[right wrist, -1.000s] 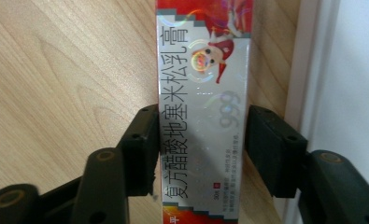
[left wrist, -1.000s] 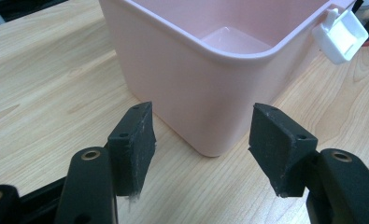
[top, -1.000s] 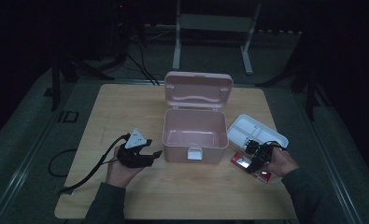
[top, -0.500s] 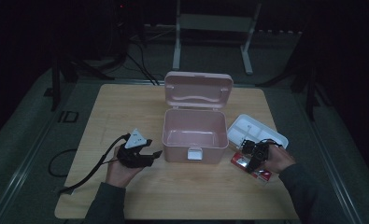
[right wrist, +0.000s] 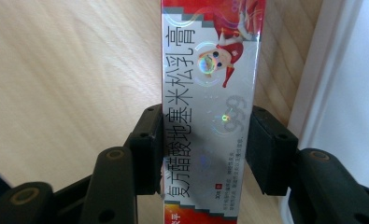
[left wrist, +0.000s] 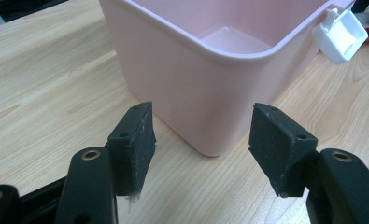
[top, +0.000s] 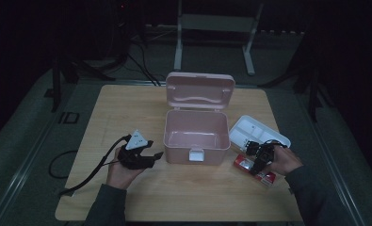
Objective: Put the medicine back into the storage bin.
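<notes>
The right gripper has just been closing, its jaws pinching the red carton that lies flat on the table beside the white tray, so a lift could tilt it loose, while the left gripper waits open by the pink box.

My left gripper low, jaws parted, empty. My right gripper tipped downward, jaws just closing, pads clamped.
</notes>
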A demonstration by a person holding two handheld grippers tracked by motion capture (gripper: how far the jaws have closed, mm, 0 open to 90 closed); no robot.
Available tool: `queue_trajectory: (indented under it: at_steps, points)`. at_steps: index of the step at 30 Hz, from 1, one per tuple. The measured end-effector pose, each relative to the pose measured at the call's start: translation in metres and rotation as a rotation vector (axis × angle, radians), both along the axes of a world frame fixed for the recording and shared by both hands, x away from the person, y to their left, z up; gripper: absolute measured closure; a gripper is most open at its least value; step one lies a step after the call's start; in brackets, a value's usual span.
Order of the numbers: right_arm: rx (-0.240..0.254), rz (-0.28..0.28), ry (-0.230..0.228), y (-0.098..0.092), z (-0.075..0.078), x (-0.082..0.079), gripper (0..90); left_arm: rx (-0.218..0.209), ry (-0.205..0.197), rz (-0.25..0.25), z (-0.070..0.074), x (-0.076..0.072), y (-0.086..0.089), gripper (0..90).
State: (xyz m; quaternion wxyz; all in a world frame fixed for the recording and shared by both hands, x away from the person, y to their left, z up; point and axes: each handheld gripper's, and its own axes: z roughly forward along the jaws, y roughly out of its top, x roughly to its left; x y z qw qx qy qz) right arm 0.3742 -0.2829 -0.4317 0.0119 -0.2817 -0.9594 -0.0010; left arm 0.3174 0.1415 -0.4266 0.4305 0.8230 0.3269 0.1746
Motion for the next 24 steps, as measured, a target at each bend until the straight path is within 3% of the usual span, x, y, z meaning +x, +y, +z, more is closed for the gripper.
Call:
queue_trajectory:
  at_steps: [8,24]
  points:
    - [0.045,0.026,-0.039,0.001,0.036,-0.004,51.2,0.001,-0.001,-0.002,0.0,0.0,0.0,40.3]
    - [0.06,0.09,-0.125,0.015,0.102,0.007,51.1,0.004,0.005,-0.009,-0.001,0.0,-0.001,40.4]
